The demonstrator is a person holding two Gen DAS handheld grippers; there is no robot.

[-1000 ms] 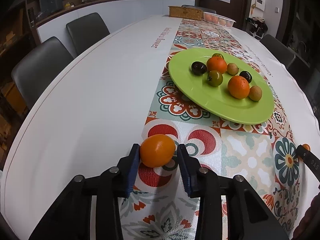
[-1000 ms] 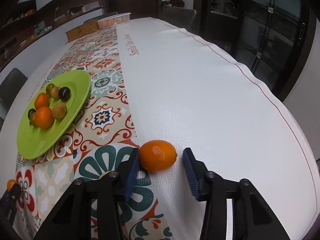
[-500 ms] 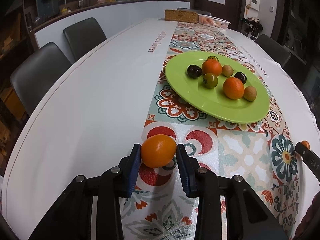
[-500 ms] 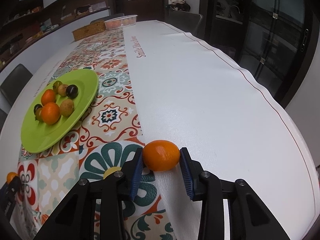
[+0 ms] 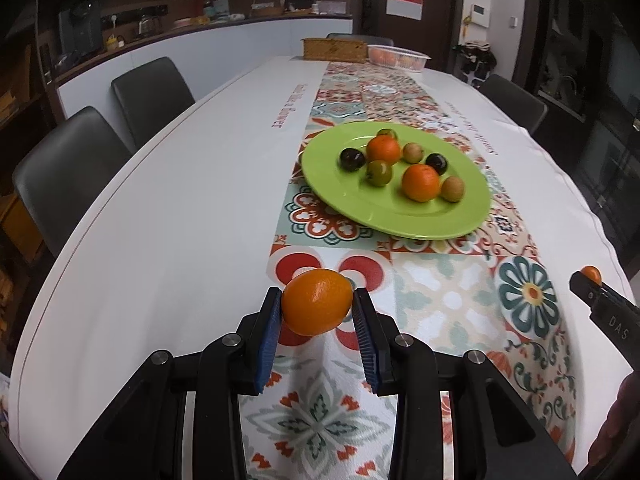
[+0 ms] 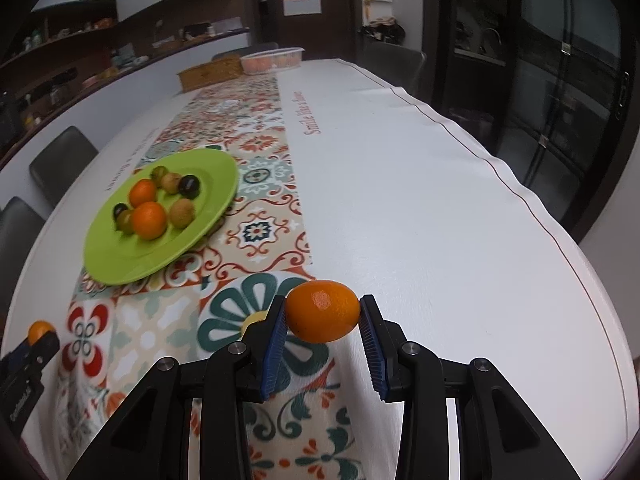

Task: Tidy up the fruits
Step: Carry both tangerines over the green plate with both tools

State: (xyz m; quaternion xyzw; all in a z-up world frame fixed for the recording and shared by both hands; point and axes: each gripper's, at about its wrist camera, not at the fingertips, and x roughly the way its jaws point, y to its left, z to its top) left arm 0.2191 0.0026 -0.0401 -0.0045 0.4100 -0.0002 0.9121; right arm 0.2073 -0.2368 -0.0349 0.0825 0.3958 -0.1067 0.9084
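My left gripper (image 5: 316,305) is shut on an orange (image 5: 317,307), held just above the patterned runner. The blue pads of my right gripper (image 6: 323,309) press on a second orange (image 6: 322,311) over the runner's right edge. Beyond both lies a green plate (image 5: 360,208) holding several fruits: two oranges, dark plums, green and brown ones. The same plate (image 6: 128,260) shows at the left in the right wrist view. Each gripper appears in the other's view: the right gripper (image 5: 600,300) at the right edge, the left gripper (image 6: 32,354) at the lower left.
At the table's far end stand a wicker basket (image 5: 334,49) and a clear tub of oranges (image 5: 396,57). Dark chairs (image 5: 64,168) line the left side, another chair (image 5: 512,100) the right. White tablecloth (image 6: 440,200) stretches right of the runner to the table's edge.
The right jaws closed onto their orange. Both grippers then rose a little, lifting their oranges off the cloth, and more of the far room came into view.
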